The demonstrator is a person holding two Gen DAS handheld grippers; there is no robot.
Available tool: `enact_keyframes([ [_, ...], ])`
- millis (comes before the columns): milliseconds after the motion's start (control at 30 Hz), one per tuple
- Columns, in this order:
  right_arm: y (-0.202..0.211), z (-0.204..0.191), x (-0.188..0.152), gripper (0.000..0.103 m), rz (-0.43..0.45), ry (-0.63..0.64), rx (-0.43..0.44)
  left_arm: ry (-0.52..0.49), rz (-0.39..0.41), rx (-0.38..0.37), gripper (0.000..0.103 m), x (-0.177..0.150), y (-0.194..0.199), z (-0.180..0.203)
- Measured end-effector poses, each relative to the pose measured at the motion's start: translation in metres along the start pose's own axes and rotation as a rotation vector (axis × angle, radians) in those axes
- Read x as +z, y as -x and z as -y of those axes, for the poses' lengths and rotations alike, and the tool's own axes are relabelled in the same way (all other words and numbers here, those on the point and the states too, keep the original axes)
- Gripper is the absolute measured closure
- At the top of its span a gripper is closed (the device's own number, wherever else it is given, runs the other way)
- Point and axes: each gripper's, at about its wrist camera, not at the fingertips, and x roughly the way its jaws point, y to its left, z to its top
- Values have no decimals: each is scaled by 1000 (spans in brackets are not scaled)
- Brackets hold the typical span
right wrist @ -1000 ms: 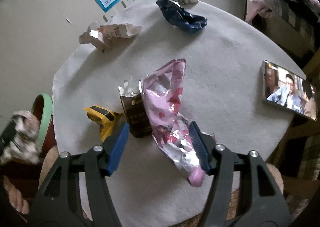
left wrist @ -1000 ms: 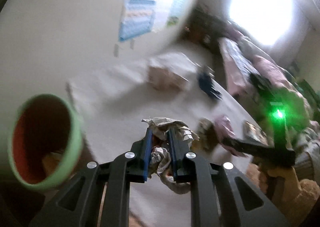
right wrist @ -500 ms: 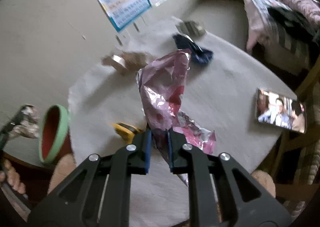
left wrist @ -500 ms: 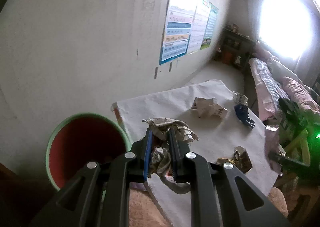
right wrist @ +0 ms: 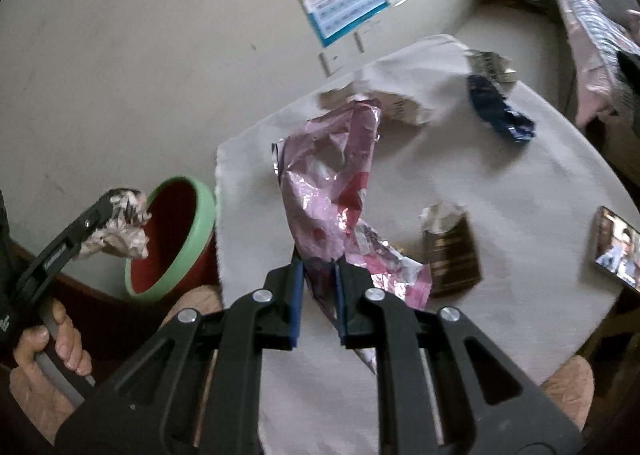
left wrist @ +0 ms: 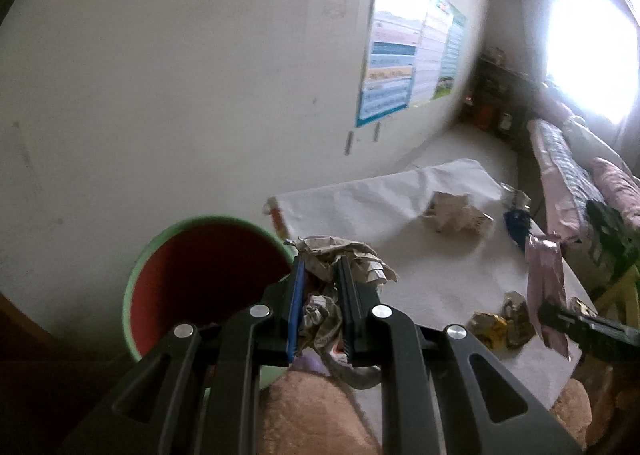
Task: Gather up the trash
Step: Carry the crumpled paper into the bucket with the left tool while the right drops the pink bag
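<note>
Both clamped: left hand-held gripper (left wrist: 320,307) on crumpled paper (left wrist: 340,255) (by bin (left wrist: 200,275)), right hand-held gripper (right wrist: 318,303) on pink wrapper (right wrist: 328,183)

Crumpled paper wad (left wrist: 340,255): matt, creased, printed. Pink wrapper (right wrist: 332,183): glossy foil, silvery inside, wrinkled. Bin (right wrist: 176,239): smooth plastic, green rim, red interior. Table cover (right wrist: 500,175): matt white cloth. Blue wrapper (right wrist: 500,111) at 1 o'clock: shiny film. Brown carton (right wrist: 450,255): semi-gloss card. Gripper pads (right wrist: 297,295): blue ribbed rubber on matt black plastic.
</note>
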Motion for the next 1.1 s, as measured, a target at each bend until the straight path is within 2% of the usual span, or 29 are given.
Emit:
enact_keyframes([
  [267,-12,-21,-13,89,-45,33,36,32,8,36,89,-1,0,-15],
  [733,-21,-32,-14,89,-71,65,66,63,5,70,89,-5,-1,-26],
  [1100,-34,-50,-10,89,-96,118,83,106,10,135,89,-4,-6,-54],
])
